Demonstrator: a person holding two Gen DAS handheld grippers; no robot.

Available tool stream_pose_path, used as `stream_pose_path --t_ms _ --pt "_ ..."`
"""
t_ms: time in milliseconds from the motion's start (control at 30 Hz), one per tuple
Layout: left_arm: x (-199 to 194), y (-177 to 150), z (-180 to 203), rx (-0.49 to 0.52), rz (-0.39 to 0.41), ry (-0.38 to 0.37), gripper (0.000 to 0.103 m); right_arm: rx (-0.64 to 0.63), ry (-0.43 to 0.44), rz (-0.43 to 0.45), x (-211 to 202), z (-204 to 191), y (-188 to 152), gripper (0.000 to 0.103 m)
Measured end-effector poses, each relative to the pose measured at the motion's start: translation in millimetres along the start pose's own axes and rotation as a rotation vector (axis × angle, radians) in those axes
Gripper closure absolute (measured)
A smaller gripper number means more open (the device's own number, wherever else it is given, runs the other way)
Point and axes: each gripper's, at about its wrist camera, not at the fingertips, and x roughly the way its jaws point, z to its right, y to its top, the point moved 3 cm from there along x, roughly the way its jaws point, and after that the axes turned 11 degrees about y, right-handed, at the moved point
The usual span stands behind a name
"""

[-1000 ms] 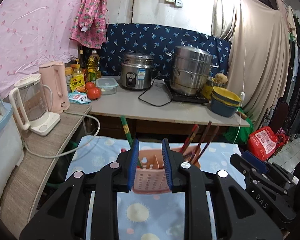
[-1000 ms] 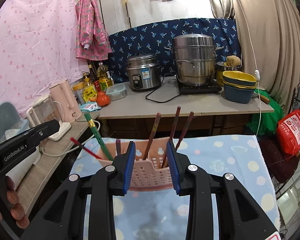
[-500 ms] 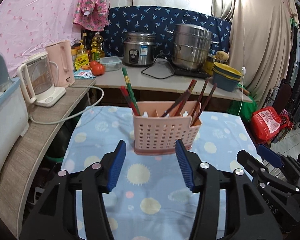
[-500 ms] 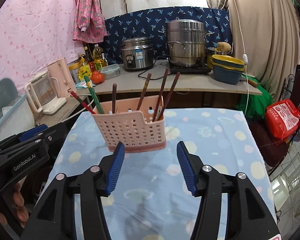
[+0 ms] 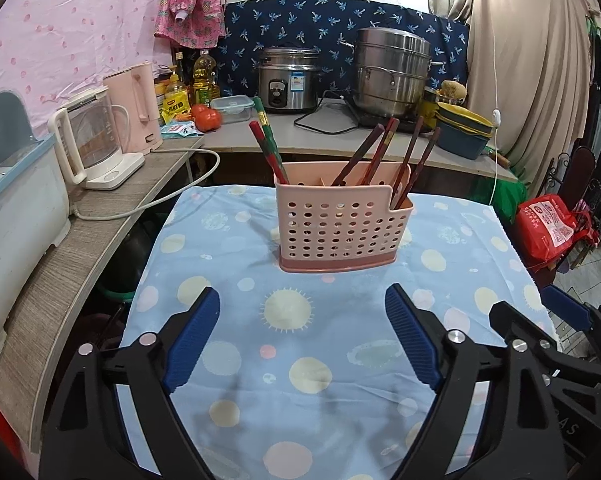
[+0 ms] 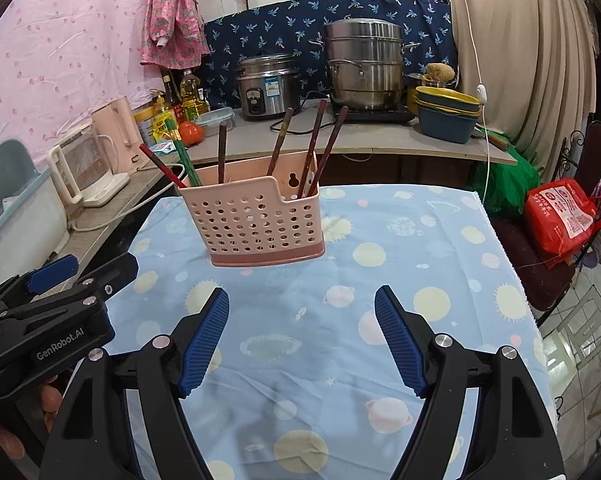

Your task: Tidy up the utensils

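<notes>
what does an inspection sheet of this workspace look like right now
surface: blue planet-print tablecloth, flat.
job's things: pink perforated plastic utensil basket upright on the cloth; dark red chopsticks and a green chopstick stand inside.
clutter: nothing seen on the cloth.
grippers: left gripper and right gripper both open, apart from the basket.
cables: white kettle cord on the side shelf; black cord on the counter.
surroundings: steel rice cooker, steel steamer pot, red bag.
</notes>
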Motion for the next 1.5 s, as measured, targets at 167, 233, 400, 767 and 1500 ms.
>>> stream_pose_path --t_ms 167,233,400,767,1500 --pt "0.2 -10.7 3.0 0.017 -0.012 0.013 0.017 0.022 0.004 0.013 -3.9 2.0 -3.3 0.018" --pt "0.8 -13.6 3.3 0.019 -0.020 0.013 0.017 0.012 -0.004 0.013 -4.3 1.1 -4.8 0.018" --pt "1.7 -19.6 4.4 0.023 -0.033 0.024 0.017 -0.003 -0.020 0.015 -5.3 -1.1 -8.6 0.009" --pt "4.2 -23.1 1.4 0.019 -0.044 0.047 0.009 -0.027 -0.051 0.028 -6.2 -1.5 -12.7 0.007" --pt "6.7 -26.2 -2.5 0.010 -0.058 0.070 0.007 -0.024 -0.082 -0.001 -3.5 1.2 -18.9 0.007"
